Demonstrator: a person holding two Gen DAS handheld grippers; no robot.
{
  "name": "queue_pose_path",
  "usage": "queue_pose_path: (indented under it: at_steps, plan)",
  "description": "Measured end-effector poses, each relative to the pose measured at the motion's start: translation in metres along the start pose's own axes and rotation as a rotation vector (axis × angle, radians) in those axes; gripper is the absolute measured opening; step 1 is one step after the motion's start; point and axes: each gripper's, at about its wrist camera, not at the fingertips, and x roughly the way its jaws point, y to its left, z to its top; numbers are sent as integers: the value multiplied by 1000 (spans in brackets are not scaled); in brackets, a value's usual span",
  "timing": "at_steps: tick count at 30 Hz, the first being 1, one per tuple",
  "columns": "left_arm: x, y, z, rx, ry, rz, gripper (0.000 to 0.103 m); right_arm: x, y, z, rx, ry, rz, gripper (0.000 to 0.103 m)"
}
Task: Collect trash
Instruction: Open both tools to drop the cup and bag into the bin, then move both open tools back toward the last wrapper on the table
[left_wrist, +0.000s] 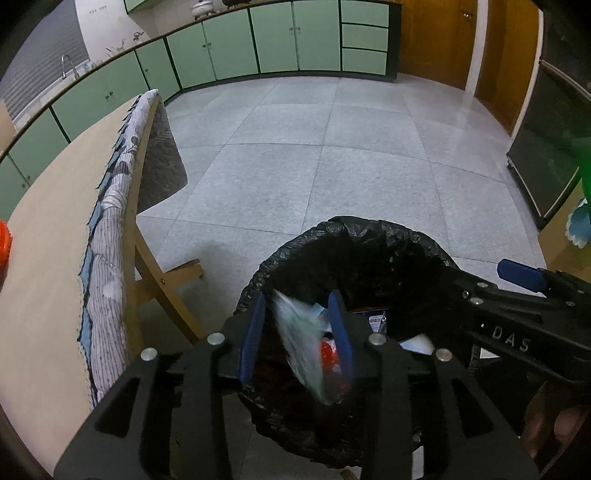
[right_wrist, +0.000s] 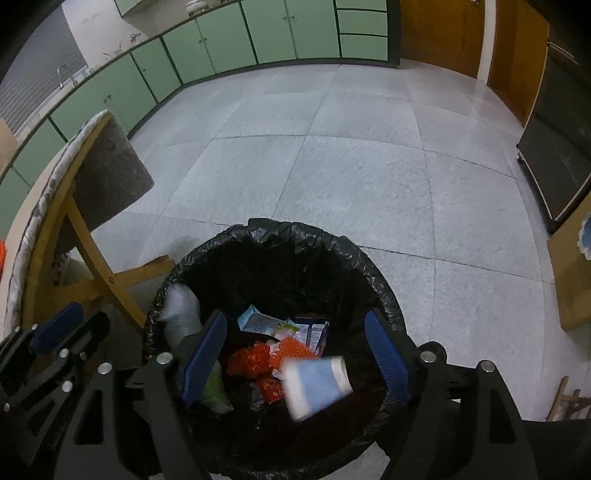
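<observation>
Your left gripper (left_wrist: 297, 332) hangs released over the bin (left_wrist: 295, 243), a blurred wrapper (left_wrist: 303, 343) loose between; your right gripper (right_wrist: 295, 354), marked "DAS", is spread, blue packet (right_wrist: 317, 384) free.

Wide open grey tiled floor (right_wrist: 351, 177) from ten to two o'clock. Blocked at nine o'clock by wooden folding table (left_wrist: 44, 258) with patterned cloth edge (left_wrist: 110, 229). Round bin lined with black plastic bag (right_wrist: 280, 236) at six o'clock, mouth unobstructed; green cabinets (right_wrist: 229, 37) well beyond.
</observation>
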Motion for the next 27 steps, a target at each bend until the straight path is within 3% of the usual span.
queue_pose_path:
  at_steps: [11, 14, 20, 27]
  plan:
    - [-23, 7, 0, -22, -45, -38, 41, -31, -3, 7, 17, -70, 15, 76]
    - [-47, 17, 1, -42, -87, -25, 53, -48, -1, 9, 9, -99, 27, 76]
    - [-113, 63, -5, -118, -193, 16, 56, -91, 31, 10, -75, -173, 70, 76]
    - [-178, 158, -38, -261, -281, 169, 61, -136, 111, 8, -229, -237, 180, 76]
